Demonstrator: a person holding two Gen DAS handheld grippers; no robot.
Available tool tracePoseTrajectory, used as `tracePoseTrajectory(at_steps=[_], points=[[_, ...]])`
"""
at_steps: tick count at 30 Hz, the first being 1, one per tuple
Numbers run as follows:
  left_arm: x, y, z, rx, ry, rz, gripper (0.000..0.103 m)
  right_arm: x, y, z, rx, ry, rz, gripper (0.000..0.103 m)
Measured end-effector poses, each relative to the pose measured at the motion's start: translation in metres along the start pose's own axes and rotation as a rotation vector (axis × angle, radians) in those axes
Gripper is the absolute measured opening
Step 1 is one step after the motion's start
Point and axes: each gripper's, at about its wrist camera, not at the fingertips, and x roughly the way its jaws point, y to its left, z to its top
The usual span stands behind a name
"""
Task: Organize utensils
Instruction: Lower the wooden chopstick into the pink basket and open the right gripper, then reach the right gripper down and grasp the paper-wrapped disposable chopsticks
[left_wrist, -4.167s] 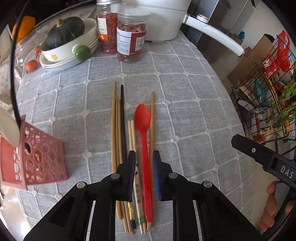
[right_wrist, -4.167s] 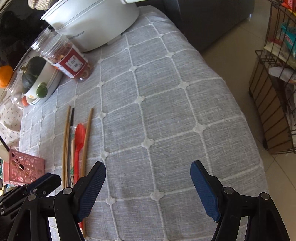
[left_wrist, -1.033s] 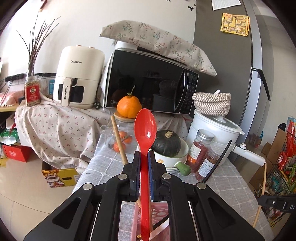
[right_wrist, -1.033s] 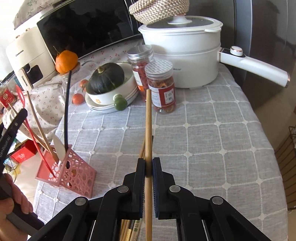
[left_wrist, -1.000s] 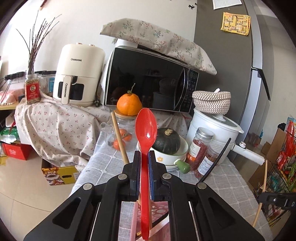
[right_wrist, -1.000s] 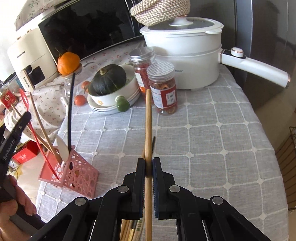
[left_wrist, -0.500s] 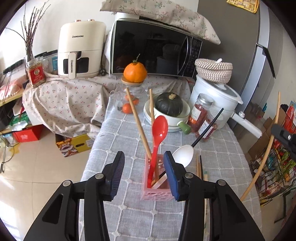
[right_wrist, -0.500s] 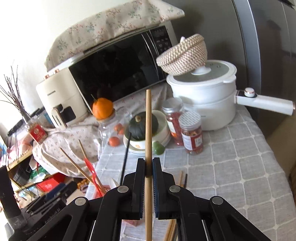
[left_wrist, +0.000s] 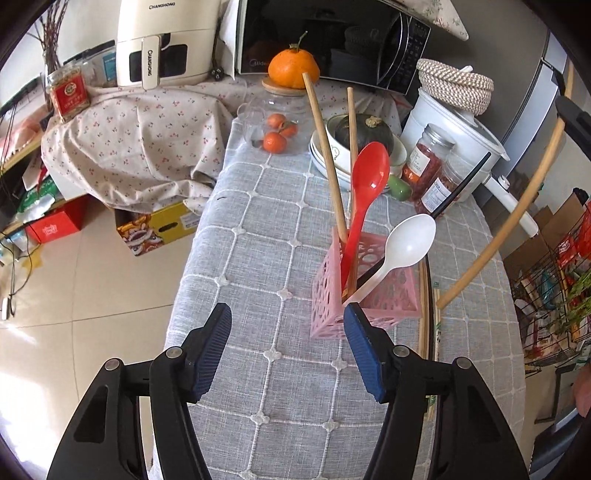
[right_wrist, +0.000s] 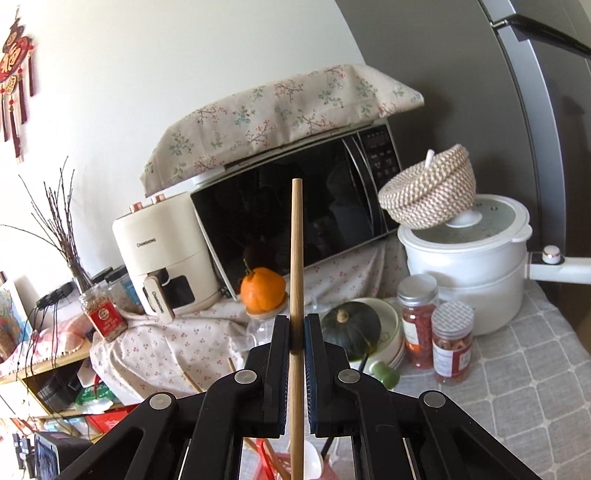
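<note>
Pink holder (left_wrist: 369, 291) left view only, wooden chopstick (right_wrist: 296, 258) clamped right

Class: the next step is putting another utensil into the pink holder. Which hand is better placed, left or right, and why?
Right. The right gripper already grips a wooden chopstick above the pink holder. The left gripper has empty, opening jaws.

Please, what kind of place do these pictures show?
Most likely a home kitchen or dining corner: a microwave, an air fryer and a white cooking pot stand behind a cloth-covered table.
</note>
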Motion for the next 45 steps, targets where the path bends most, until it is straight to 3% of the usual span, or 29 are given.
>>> tracePoseTrajectory(at_steps=[8, 19, 20, 22, 27, 28, 31, 39, 45], points=[[0.010, 0.006, 0.001, 0.004, 0.032, 0.001, 0.066, 0.026, 0.012, -0.025, -0.041, -0.036, -0.073, 0.006], [0.008, 0.004, 0.000, 0.009, 0.017, -0.021, 0.067, 0.038, -0.002, -0.046, -0.009, 0.098, -0.071, 0.011], [0.006, 0.003, 0.000, 0.013, 0.014, -0.024, 0.068, 0.035, -0.002, -0.046, -0.013, 0.104, -0.069, 0.013], [0.004, -0.001, -0.002, 0.021, 0.005, -0.027, 0.071, 0.027, -0.004, -0.044, -0.016, 0.112, -0.060, 0.031], [-0.001, -0.011, -0.007, 0.050, -0.012, -0.034, 0.075, 0.004, -0.016, -0.040, -0.017, 0.156, -0.066, 0.044], [-0.001, -0.014, -0.009, 0.056, -0.013, -0.036, 0.076, 0.000, -0.022, -0.039, -0.011, 0.169, -0.068, 0.051], [0.000, -0.023, -0.016, 0.082, -0.006, -0.038, 0.078, -0.008, -0.042, -0.038, 0.020, 0.221, -0.082, 0.061], [0.012, -0.044, -0.034, 0.146, 0.059, -0.058, 0.080, -0.009, -0.105, -0.058, 0.094, 0.422, -0.174, 0.067], [0.022, -0.054, -0.039, 0.165, 0.093, -0.053, 0.080, 0.005, -0.129, -0.089, 0.070, 0.578, -0.217, 0.068]])
